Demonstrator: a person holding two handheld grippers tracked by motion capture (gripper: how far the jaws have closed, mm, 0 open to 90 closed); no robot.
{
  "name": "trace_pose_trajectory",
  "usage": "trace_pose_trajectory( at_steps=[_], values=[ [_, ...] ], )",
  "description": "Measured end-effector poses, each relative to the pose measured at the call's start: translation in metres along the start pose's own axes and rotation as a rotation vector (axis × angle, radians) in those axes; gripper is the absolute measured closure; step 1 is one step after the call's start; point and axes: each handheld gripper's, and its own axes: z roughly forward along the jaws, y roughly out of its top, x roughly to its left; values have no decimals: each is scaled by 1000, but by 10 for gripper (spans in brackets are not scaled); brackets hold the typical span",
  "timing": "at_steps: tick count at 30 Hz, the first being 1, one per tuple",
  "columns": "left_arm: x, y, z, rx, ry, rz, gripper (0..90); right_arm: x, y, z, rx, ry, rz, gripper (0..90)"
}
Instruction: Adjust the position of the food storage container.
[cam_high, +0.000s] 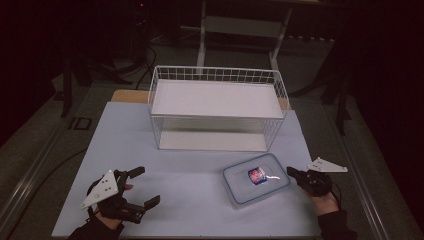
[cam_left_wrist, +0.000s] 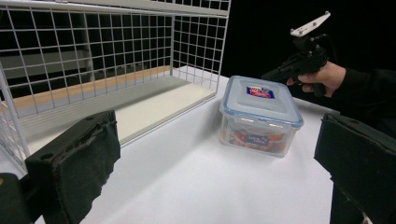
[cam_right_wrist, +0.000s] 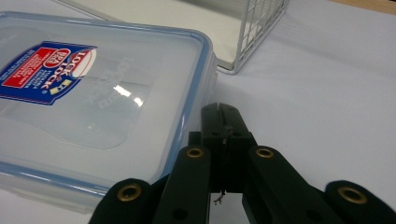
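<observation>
High view gave me the whole table (cam_high: 150, 150): a clear plastic food container (cam_high: 256, 178) with a blue-rimmed snap lid lay on the pale tabletop in front of the white wire basket rack (cam_high: 217, 107), towards the right side. My right gripper (cam_high: 292, 172) sat just beside the container's right edge, jaws pressed together with nothing between them; from above I could not tell whether the tips touched the lid's rim or stopped just short of it. My left gripper (cam_high: 142, 187) rested well apart from the container at the near left, its jaws spread wide and empty.

From the right gripper view, the closed jaws lay right beside the lid's blue corner, and the container (cam_right_wrist: 98, 102) ran off the left and bottom edges of the frame, so I saw only part of it. Its red and blue label (cam_right_wrist: 44, 70) was readable but cut off at the left.

From the left gripper view, both black pads stood far apart at the frame's sides, each partly cut off. Between them I saw the container (cam_left_wrist: 259, 116), its contents only a blur of orange and blue through the wall. The rack (cam_left_wrist: 107, 51) stood behind it, cropped at top and left, and the surroundings were too dark to make out.
</observation>
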Motion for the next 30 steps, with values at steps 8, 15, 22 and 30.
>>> trace_pose_trajectory(
  at_steps=[8, 15, 22, 30],
  values=[
    [0, 0, 0, -1, -1, -1, 2, 12, -1, -2, 7, 30, -7, 900],
    [-1, 0, 1, 4, -3, 1, 2, 27, 2, 0, 10, 79, -30, 900],
    [-1, 0, 1, 3, -2, 0, 2, 32, 6, -1, -24, 108, -3, 900],
    [-1, 0, 1, 4, -3, 1, 2, 31, 3, 3, 10, 77, -22, 900]
  ],
)
